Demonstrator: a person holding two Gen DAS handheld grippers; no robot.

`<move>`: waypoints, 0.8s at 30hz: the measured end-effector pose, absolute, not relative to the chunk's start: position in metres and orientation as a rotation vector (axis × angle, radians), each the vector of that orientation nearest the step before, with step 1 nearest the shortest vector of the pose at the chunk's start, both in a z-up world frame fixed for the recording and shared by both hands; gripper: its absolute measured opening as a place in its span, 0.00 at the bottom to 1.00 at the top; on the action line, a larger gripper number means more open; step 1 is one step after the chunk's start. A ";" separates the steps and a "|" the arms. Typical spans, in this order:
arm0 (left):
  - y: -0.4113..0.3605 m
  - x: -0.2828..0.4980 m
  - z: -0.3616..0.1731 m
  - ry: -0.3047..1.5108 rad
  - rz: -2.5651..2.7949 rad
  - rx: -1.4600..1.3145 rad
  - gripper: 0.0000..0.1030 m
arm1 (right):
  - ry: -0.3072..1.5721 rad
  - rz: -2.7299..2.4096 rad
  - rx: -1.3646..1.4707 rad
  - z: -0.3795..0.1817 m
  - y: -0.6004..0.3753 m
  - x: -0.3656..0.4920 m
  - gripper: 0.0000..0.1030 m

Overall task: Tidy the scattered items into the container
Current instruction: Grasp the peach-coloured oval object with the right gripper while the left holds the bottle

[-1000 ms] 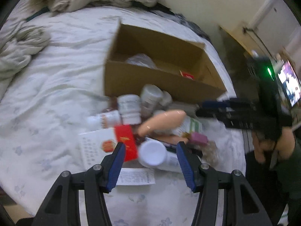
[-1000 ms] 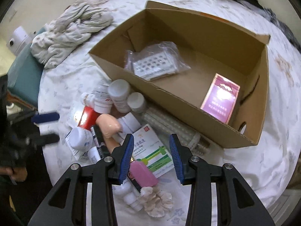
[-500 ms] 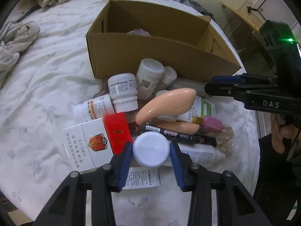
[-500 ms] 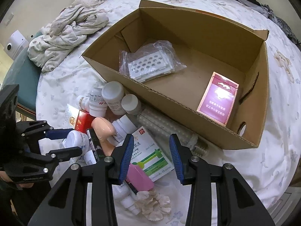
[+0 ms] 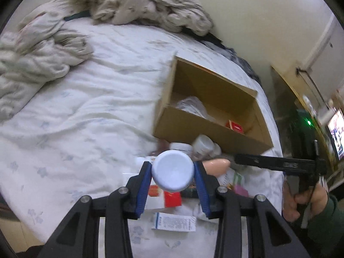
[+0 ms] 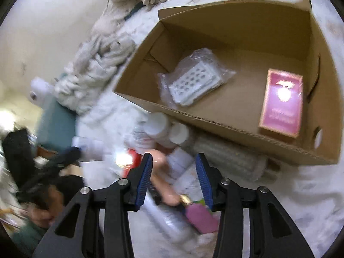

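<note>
My left gripper (image 5: 172, 173) is shut on a white round-capped bottle (image 5: 172, 170), held up above the pile, its cap facing the camera. The open cardboard box (image 5: 206, 129) lies beyond it on the bed. In the right wrist view the box (image 6: 215, 126) holds a bagged white tray (image 6: 193, 81) and a pink packet (image 6: 281, 105). My right gripper (image 6: 173, 176) hangs open over the blurred pile: white bottles (image 6: 159, 126), a peach tube (image 6: 165, 178), a pink item (image 6: 200, 217). The other gripper (image 6: 64, 157) shows at left, blurred.
Crumpled grey bedding (image 5: 137, 6) lies along the far and left sides of the white sheet (image 5: 75, 118). A red-and-white packet (image 5: 167, 197) and a paper slip (image 5: 174, 223) lie under my left gripper. The right gripper (image 5: 277, 163) and a hand (image 5: 301, 200) reach in from the right.
The left gripper closed on the white bottle and lifted it off the pile. The right gripper swung nearer the box's front wall; both views are blurred by motion.
</note>
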State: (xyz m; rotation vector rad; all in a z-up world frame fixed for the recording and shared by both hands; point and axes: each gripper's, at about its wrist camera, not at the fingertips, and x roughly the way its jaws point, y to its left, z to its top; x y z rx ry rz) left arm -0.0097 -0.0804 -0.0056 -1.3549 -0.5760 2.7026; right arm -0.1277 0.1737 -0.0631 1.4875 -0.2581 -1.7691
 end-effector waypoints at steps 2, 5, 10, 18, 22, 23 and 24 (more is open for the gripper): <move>-0.082 -0.012 -0.008 -0.594 2.705 -1.370 0.39 | -0.294 -1.719 1.511 -0.069 0.171 -0.126 0.47; -0.078 -0.014 -0.009 -0.582 2.697 -1.382 0.39 | -0.288 -1.706 1.528 -0.078 0.164 -0.122 0.48; -0.079 -0.017 -0.019 -0.550 2.673 -1.450 0.39 | -0.352 -1.684 1.562 -0.095 0.157 -0.122 0.48; -0.084 -0.013 -0.020 -0.588 2.670 -1.468 0.39 | -0.364 -1.716 1.494 -0.096 0.143 -0.118 0.51; -0.085 -0.013 -0.018 -0.603 2.672 -1.460 0.39 | -0.328 -1.711 1.488 -0.093 0.129 -0.104 0.51; -0.085 -0.013 -0.018 -0.608 2.672 -1.458 0.39 | -0.335 -1.718 1.482 -0.095 0.128 -0.101 0.51; -0.086 -0.013 -0.017 -0.613 2.673 -1.456 0.39 | -0.343 -1.725 1.477 -0.096 0.127 -0.098 0.51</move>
